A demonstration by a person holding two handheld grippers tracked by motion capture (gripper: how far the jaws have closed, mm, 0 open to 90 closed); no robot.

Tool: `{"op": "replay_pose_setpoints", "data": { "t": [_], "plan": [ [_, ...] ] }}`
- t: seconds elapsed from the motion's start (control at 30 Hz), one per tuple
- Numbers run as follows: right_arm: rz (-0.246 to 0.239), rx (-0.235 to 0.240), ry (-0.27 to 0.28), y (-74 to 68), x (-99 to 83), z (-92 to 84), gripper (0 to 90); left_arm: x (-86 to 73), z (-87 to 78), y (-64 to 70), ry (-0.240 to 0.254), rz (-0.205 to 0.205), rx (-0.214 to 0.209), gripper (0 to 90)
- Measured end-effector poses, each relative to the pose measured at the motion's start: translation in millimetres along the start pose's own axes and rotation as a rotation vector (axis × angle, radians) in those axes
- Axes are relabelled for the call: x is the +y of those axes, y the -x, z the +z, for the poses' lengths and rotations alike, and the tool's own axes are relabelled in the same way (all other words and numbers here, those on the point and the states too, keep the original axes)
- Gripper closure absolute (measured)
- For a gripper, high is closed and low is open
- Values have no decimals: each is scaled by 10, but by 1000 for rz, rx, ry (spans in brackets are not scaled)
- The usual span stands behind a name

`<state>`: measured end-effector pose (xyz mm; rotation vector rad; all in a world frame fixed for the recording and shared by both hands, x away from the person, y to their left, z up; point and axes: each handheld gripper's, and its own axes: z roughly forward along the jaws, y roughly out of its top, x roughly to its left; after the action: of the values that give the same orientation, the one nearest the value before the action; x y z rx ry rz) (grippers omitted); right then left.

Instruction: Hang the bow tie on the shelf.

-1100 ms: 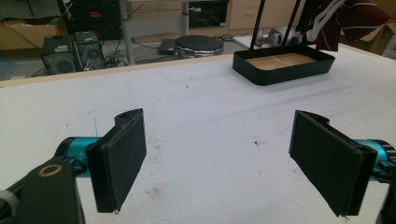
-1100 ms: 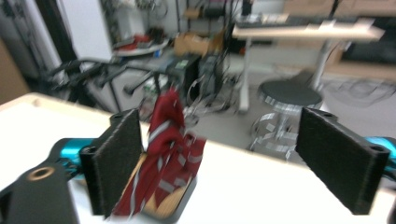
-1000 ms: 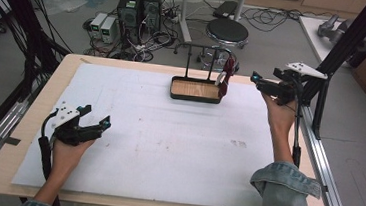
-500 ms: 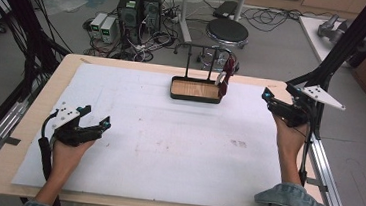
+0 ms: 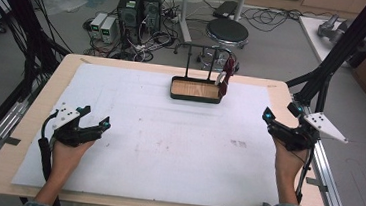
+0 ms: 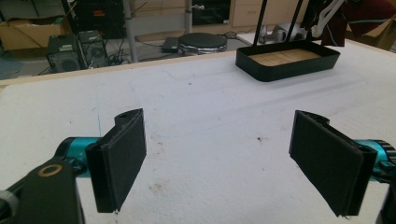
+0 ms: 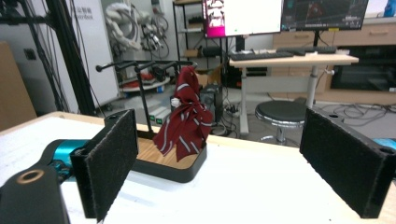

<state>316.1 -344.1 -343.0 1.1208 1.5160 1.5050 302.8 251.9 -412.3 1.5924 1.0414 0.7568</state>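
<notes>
Right gripper (image 5: 280,125) jaws spread wide, empty, low over the table's right edge, pointing left | left gripper (image 5: 90,127) jaws parted, empty, resting near-left on the white mat (image 5: 167,147) | striped tie (image 7: 184,116) hangs from rack (image 5: 203,49) over the far-centre tray (image 5: 195,90) | right hand has dropped lower, nearer since earlier; left unmoved.
</notes>
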Motion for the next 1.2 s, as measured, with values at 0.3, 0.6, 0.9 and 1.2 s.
{"op": "replay_pose_setpoints", "data": {
  "t": [0.3,0.6,0.9,1.2],
  "plan": [
    [11,0,23,-96,-234,-145,108,-5,2,-2,-4,2,-1,191],
    [20,7,-16,-212,-537,-198,108,-9,3,-6,-5,2,0,191],
    [48,33,-101,-304,-890,-208,108,-14,5,-9,-8,4,3,190],
    [-11,46,-128,-392,-964,-174,108,-24,18,-9,-14,5,0,190]
  ]
}}
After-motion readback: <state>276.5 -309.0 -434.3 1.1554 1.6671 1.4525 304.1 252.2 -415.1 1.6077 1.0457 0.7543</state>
